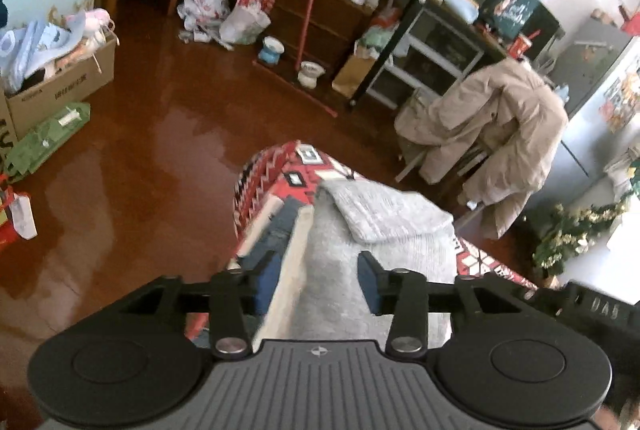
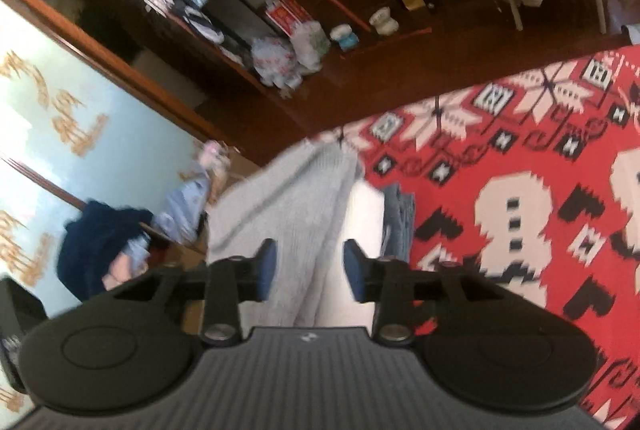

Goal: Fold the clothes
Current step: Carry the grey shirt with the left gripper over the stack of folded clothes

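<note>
Red patterned blanket [image 2: 520, 158] underneath, grey sweater [image 1: 384, 214] on it. Left gripper [image 1: 316, 278] and right gripper [image 2: 310, 266] both spread, pinching nothing. Square the fold edges before pressing flat.

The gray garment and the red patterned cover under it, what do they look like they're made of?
Gray garment: looks like a soft knit, probably wool or acrylic; fine ribbed texture and a matte, slightly fuzzy surface show. Red cover: looks like a printed or woven fabric, possibly fleece or cotton; blocky snowflake motifs and a flat, non-shiny face. The blur leaves the exact fibre open for both.
</note>
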Available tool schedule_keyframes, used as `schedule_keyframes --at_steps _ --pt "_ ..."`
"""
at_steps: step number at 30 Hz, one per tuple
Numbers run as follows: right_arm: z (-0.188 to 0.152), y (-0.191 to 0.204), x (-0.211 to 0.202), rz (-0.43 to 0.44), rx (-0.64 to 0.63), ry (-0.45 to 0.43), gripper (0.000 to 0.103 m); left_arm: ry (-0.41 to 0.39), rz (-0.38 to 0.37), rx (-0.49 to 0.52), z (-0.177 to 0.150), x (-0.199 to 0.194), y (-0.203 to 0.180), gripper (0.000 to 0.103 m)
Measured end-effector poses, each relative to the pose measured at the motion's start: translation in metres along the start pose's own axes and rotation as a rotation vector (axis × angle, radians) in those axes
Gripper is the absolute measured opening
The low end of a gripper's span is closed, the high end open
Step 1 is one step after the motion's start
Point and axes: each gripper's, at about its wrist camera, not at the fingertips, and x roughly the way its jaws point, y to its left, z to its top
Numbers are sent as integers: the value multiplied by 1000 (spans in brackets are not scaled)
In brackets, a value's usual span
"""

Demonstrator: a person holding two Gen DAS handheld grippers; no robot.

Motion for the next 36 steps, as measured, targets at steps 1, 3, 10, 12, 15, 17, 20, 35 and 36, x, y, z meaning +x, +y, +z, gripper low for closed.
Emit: schedule_keyframes --at_steps 1,3,10,12,15,17,20,35,36 --pt "7 -4 -1 -1 9 -5 48 -9 -3 -5 3 -2 2 47" --pt "19 -12 3 4 30 -2 51 -26 -9 -18 8 -7 6 52" --pt "50 -34 46 28 132 25 54 -9 -76 -106 31 18 8 54" --pt "55 -39 62 43 158 41 54 14 -81 -117 35 30 6 54" --pt "60 -49 84 61 218 71 54 56 -81 -122 39 48 3 50" --pt "62 -53 97 65 241 92 51 78 -65 -109 38 57 -2 30" --pt "61 -46 103 71 199 80 17 71 -14 -58 35 63 -12 12" --pt "48 -18 59 -39 -46 -85 31 1 -65 -84 19 13 19 55" --pt "46 -13 50 -32 -81 -96 28 -6 -76 -102 14 5 22 55"
